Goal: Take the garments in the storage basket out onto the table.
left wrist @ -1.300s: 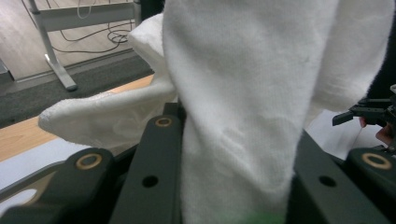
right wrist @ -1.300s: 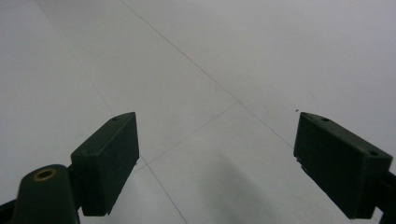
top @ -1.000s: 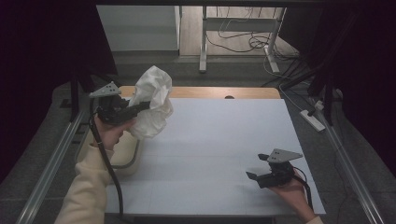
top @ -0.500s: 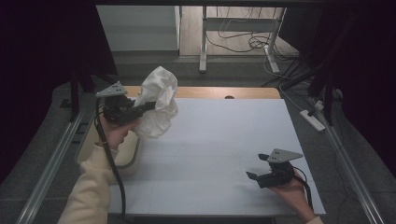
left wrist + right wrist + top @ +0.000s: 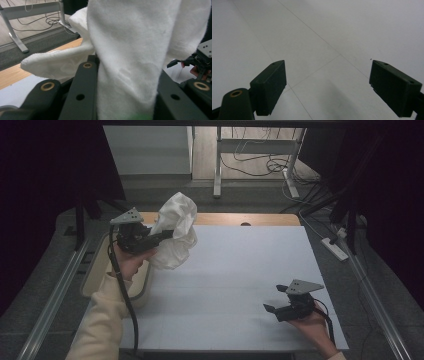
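lower right of the high view: right gripper (image 5: 274,303) resting wide open, empty, on the white table (image 5: 240,270). upper left: left gripper (image 5: 167,234) clamped on the bunched white towel (image 5: 176,232), held aloft. best carried inward, lowered gently. long axis near vertical, folds hanging down.

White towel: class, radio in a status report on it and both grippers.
Left gripper shut on white towel, lifted. Right gripper open, empty, low over table. Nothing in the way.

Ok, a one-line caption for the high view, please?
Left gripper lifts a bunched white towel above the white table; right gripper rests open.
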Motion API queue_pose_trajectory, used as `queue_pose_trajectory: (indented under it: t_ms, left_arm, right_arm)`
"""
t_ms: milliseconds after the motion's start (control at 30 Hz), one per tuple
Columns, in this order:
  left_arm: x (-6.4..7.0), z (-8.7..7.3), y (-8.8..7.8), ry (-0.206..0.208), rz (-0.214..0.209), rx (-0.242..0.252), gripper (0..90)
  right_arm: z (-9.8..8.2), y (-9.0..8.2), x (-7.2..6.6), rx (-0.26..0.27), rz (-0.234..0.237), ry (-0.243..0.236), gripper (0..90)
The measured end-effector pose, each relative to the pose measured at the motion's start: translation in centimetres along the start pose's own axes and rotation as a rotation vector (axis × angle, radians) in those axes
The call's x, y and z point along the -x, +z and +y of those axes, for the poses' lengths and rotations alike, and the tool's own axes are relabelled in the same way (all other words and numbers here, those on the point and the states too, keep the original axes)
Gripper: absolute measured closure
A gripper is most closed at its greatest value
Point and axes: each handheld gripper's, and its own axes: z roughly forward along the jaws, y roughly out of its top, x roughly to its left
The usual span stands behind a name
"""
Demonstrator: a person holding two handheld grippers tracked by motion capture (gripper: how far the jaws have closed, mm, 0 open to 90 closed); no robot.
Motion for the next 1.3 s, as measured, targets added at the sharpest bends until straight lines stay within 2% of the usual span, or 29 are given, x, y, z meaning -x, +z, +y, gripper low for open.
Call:
queue_pose_trajectory:
  t_ms: [1300]
  left_arm:
    - [1.1, 0.1, 2.2, 0.020, -0.032, -0.034, 75.4]
  right_arm:
    - [0.0, 0.2, 0.0, -0.012, -0.006, -0.003, 13.9]
